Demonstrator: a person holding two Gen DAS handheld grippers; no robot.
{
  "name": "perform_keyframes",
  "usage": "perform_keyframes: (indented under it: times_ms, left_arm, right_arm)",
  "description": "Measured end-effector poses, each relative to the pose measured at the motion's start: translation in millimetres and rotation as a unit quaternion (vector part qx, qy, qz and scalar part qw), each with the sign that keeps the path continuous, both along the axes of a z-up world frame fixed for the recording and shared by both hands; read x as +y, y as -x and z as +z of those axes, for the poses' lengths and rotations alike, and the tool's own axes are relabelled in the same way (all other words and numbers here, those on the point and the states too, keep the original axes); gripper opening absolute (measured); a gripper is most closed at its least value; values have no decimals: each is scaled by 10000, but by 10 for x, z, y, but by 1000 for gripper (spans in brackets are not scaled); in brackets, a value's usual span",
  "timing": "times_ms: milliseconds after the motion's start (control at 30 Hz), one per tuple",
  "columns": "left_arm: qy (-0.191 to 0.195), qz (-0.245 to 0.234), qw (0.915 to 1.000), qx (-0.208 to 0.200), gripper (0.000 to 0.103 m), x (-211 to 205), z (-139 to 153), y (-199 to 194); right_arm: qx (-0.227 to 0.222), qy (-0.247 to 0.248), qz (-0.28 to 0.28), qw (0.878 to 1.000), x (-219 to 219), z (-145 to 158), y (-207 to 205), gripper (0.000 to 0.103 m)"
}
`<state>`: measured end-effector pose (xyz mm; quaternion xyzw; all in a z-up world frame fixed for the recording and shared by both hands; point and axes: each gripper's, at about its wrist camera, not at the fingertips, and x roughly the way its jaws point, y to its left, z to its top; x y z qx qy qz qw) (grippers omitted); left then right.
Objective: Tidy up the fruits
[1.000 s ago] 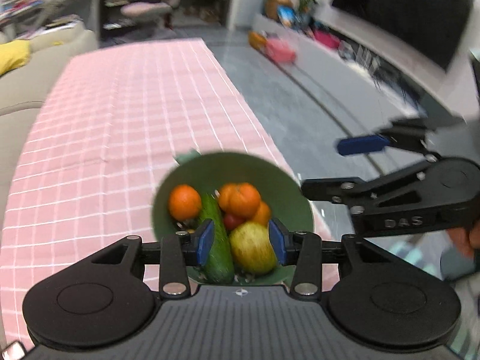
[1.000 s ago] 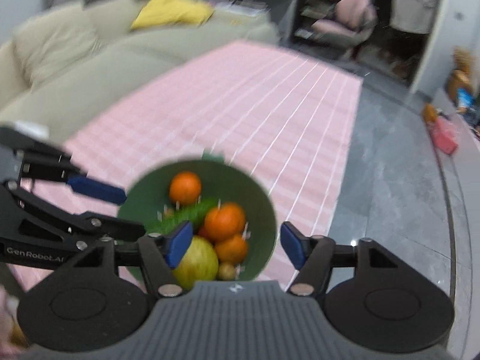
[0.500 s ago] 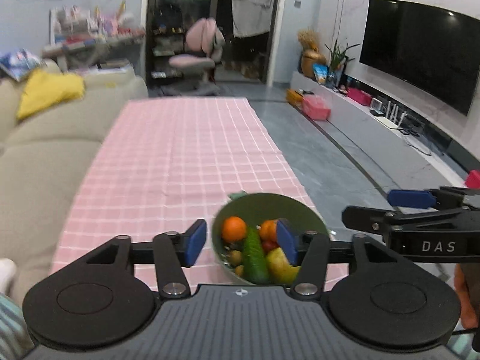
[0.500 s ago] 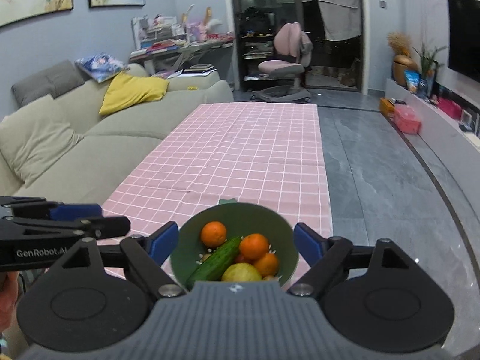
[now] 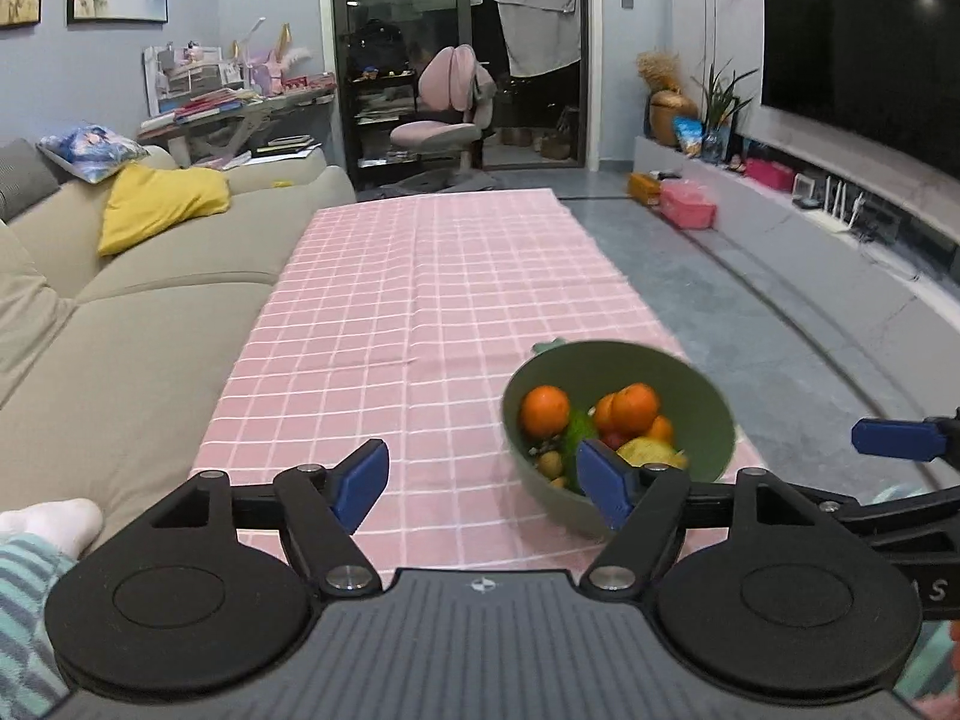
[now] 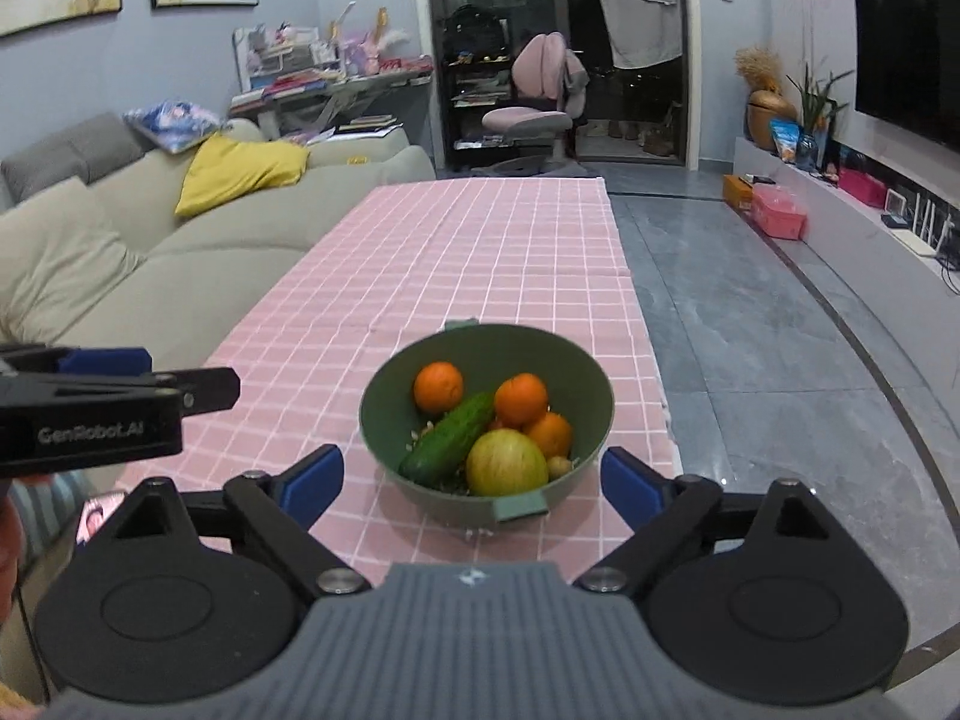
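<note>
Left hand-held gripper point(image 5: 483, 483): jaws spread as wide as they go, nothing between the pads; they have just been opening.
Right hand-held gripper point(image 6: 471, 477): jaws wide, holding nothing, just been opening; the bowl sits ahead of the gap, untouched.
Bowl point(image 6: 384, 420): green, on the pink checked table point(image 6: 480, 252), straight ahead of my right gripper and ahead-right of my left.
Contents: oranges point(image 6: 438, 387), a cucumber point(image 6: 447, 438), a yellow-green apple point(image 6: 507, 462), small pieces beneath.
Risk, edge: I judge the bowl close to the table's right edge; a nudge from my right jaw could push it towards the floor.
Risk, pile: the fruit is heaped; pulling the cucumber could roll an orange out.
Risk, collision: both grippers face one bowl; reaching together could knock them together.
Change, distance: a second ago both grippers hung close over the bowl; now they stand further off, pointing less steeply down.
Change, jaws: both narrower then, wider now.
</note>
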<state>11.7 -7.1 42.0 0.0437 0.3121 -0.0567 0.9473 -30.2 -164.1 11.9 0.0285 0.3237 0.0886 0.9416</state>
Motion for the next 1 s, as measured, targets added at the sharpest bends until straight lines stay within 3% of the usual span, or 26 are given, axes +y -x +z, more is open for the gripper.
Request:
perform_keyframes:
  times_ms: [433,1000]
  left_arm:
    - [28,255,9980,585,84,106,-299,27]
    - [-53,179,9979,620,84,79,-272,63]
  right_arm:
    - [338,91,83,9994,43,-243,-81,93]
    - [398,220,110,9989,87,-258,-92,96]
